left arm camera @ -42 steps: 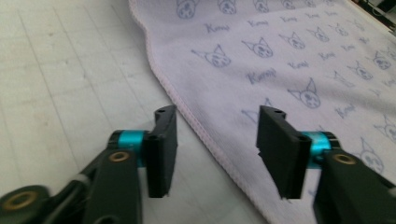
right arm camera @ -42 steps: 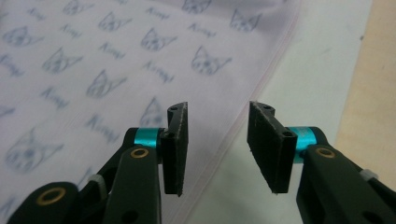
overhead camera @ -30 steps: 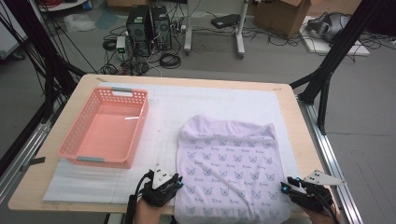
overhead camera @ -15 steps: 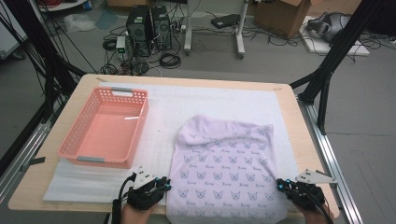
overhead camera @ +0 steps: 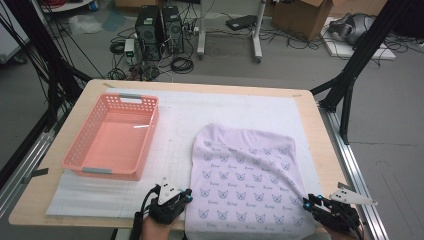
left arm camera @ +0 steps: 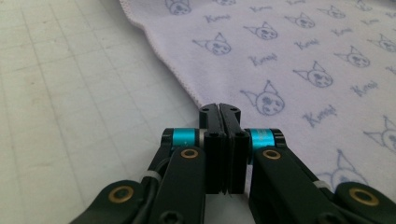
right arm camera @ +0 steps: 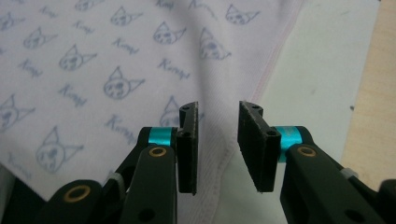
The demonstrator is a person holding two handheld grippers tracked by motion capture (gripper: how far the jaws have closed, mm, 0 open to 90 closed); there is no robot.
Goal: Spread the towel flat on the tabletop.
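Note:
A pale lilac cloth printed with small cat faces lies spread on the right half of the white mat, its near edge reaching the table's front. My left gripper sits at the cloth's near left edge. In the left gripper view the cloth lies flat just beyond my left gripper, whose jaws have just closed and press together with no fabric seen between them. My right gripper is at the near right corner. In the right gripper view my right gripper has just opened above the hem of the cloth.
A pink plastic basket stands empty on the left of the white mat. Bare wooden table runs along the right, past the mat's edge. Black frame legs, computers and cables stand on the floor beyond the table.
My left gripper swung out to the left half a second ago and has come back to the cloth's left edge. The right gripper has stayed at the near right corner.

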